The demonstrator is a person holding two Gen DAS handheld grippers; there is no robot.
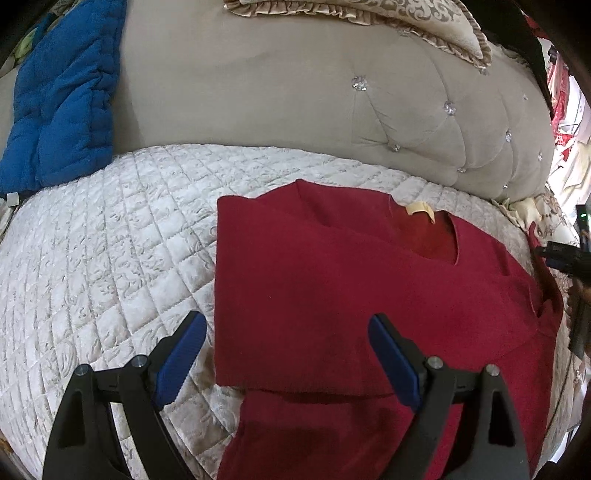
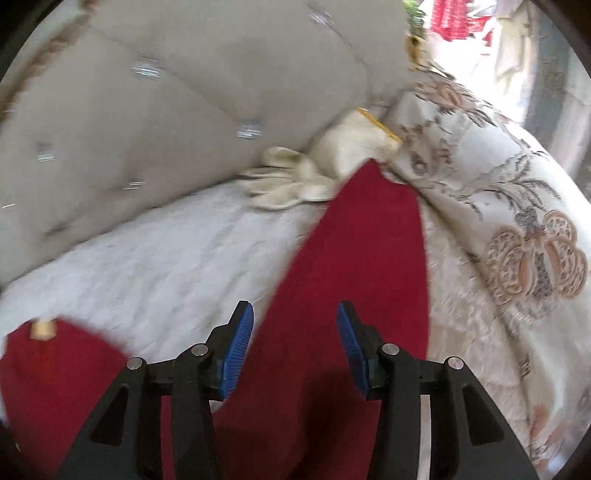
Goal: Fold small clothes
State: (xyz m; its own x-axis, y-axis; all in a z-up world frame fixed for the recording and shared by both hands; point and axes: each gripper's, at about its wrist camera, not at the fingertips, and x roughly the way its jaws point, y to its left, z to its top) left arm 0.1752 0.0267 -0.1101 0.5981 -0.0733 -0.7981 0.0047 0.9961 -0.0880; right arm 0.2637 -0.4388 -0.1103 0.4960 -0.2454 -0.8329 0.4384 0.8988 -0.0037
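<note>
Quick count: one red sweater (image 1: 351, 295), with one tan tag (image 1: 419, 210) at the neck. One sleeve (image 2: 369, 258) of it stretches out in the right wrist view. Two grippers, the left (image 1: 286, 354) and the right (image 2: 295, 347), each with two blue pads, so four pads total. One blue blanket (image 1: 62, 103), one white quilt (image 1: 110, 240), one tufted headboard (image 1: 295, 103) with about nine crystal buttons showing, one frilled pillow (image 1: 369, 18) up top, one floral cushion (image 2: 498, 203).
</note>
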